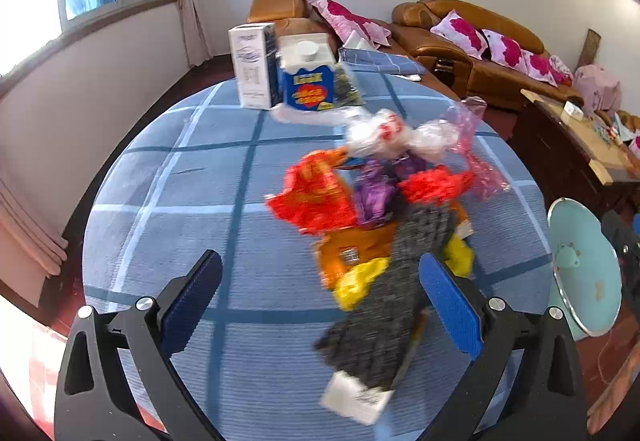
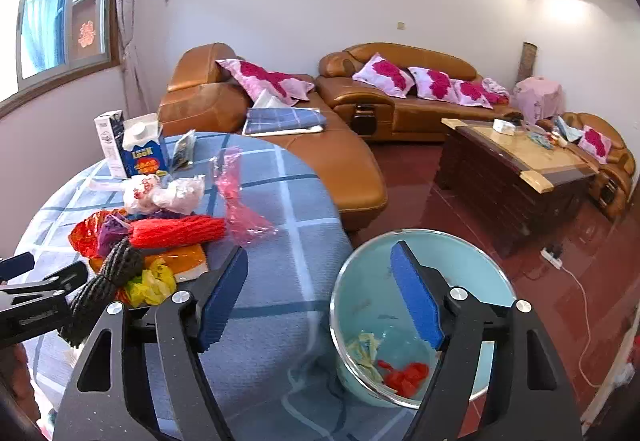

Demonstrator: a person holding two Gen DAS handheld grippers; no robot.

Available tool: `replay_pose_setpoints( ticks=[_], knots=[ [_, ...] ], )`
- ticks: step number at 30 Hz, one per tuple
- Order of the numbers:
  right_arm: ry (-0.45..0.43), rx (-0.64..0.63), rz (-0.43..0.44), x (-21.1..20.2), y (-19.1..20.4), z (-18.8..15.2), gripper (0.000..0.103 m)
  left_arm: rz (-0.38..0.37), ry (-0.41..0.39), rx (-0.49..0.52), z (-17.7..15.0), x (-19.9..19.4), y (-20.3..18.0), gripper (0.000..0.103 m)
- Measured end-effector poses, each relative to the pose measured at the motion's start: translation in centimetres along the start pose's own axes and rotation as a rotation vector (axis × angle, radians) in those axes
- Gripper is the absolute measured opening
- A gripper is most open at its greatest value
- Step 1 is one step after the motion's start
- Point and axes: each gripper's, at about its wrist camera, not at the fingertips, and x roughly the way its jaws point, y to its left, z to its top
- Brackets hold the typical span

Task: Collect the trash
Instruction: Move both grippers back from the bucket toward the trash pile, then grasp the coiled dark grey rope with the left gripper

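Note:
A heap of trash lies on the blue checked tablecloth point(image 1: 180, 181): a red wrapper point(image 1: 316, 197), a purple wrapper point(image 1: 376, 189), a red net point(image 2: 180, 231), a grey foam net point(image 1: 392, 301), a yellow bag point(image 1: 356, 285), white bags point(image 1: 380, 133) and pink film point(image 2: 240, 209). My left gripper point(image 1: 320, 301) is open, and the grey net lies between its fingers, near the right pad but not pressed. My right gripper point(image 2: 320, 297) is open and empty, straddling the table edge and the light blue bin point(image 2: 368, 293). The bin holds red scraps point(image 2: 404, 377) and crumpled paper point(image 2: 364, 353).
A white box point(image 1: 254, 65) and a blue carton point(image 1: 306, 81) stand at the table's far side beside a dark packet point(image 2: 184, 149). Brown sofas point(image 2: 400, 101) with pink cushions line the wall. A wooden coffee table point(image 2: 512, 161) stands on the red floor, where a power strip point(image 2: 552, 257) lies.

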Motion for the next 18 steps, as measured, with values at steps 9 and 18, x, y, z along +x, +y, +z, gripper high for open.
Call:
replay_pose_setpoints(
  ticks=[9, 18],
  knots=[
    [0.045, 0.005, 0.024, 1.9, 0.3, -0.6, 0.07, -0.089, -0.031, 0.077, -0.2, -0.2, -0.1, 0.088],
    [0.059, -0.006, 0.039, 2.8, -0.3, -0.3, 0.067, -0.15, 0.071, 0.139, -1.6, 2.9, -3.2, 0.035]
  ],
)
